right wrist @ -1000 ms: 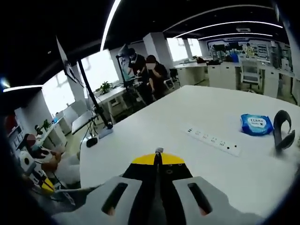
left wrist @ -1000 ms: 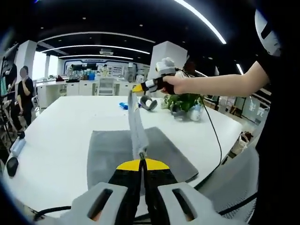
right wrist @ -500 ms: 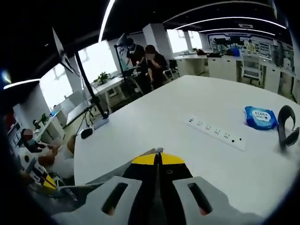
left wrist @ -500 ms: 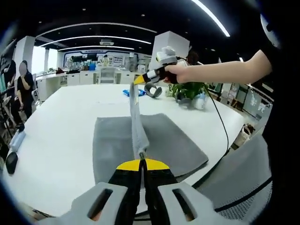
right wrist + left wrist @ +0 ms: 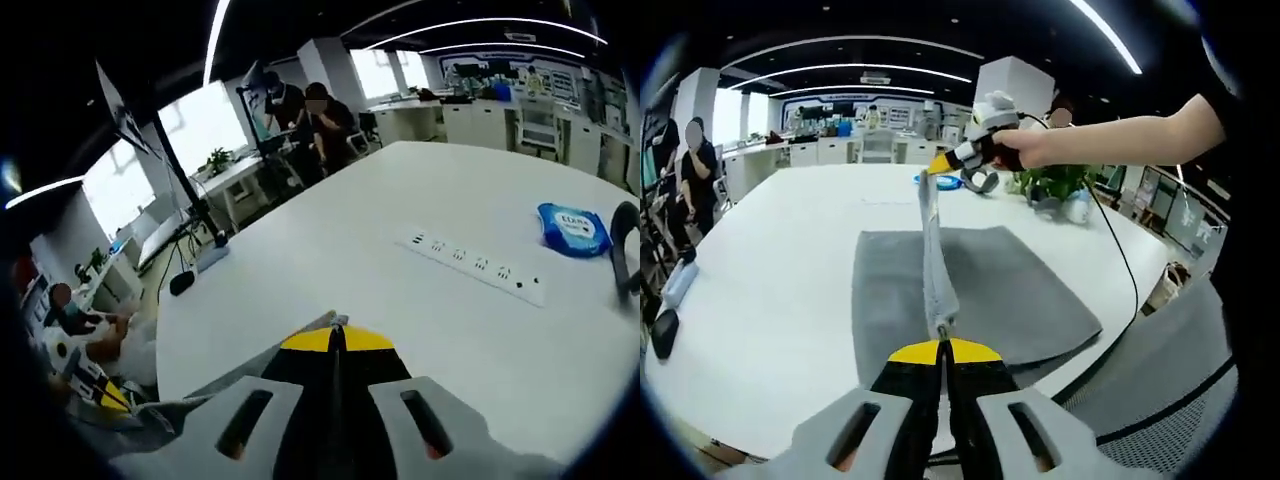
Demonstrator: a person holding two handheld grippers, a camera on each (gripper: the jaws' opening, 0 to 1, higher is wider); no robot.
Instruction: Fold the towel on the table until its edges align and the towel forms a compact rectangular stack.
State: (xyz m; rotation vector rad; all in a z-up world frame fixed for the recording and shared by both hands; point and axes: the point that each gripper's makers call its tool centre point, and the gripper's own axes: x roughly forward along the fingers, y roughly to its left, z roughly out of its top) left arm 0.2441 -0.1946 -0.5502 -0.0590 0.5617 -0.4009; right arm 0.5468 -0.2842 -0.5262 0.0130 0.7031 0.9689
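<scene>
A grey towel (image 5: 1025,290) lies on the white table (image 5: 770,270), with one edge (image 5: 933,250) lifted and stretched taut as a narrow band. My left gripper (image 5: 943,333) is shut on the near end of that band. My right gripper (image 5: 931,173), held by a person's hand, is shut on the far end, above the towel's far side. In the right gripper view the right gripper (image 5: 337,326) pinches the towel (image 5: 190,408), which trails down to the lower left towards the left gripper (image 5: 98,388).
A white power strip (image 5: 475,268), a blue wipes pack (image 5: 575,228) and a black strap (image 5: 627,255) lie on the far table. A potted plant (image 5: 1058,185) stands at the right edge, a bottle (image 5: 678,285) at the left. People (image 5: 310,120) stand by a tripod.
Both grippers keep hold of the stretched towel edge. The left gripper view now looks down more steeply, so more of the flat towel shows. The right gripper view has drifted slightly.
</scene>
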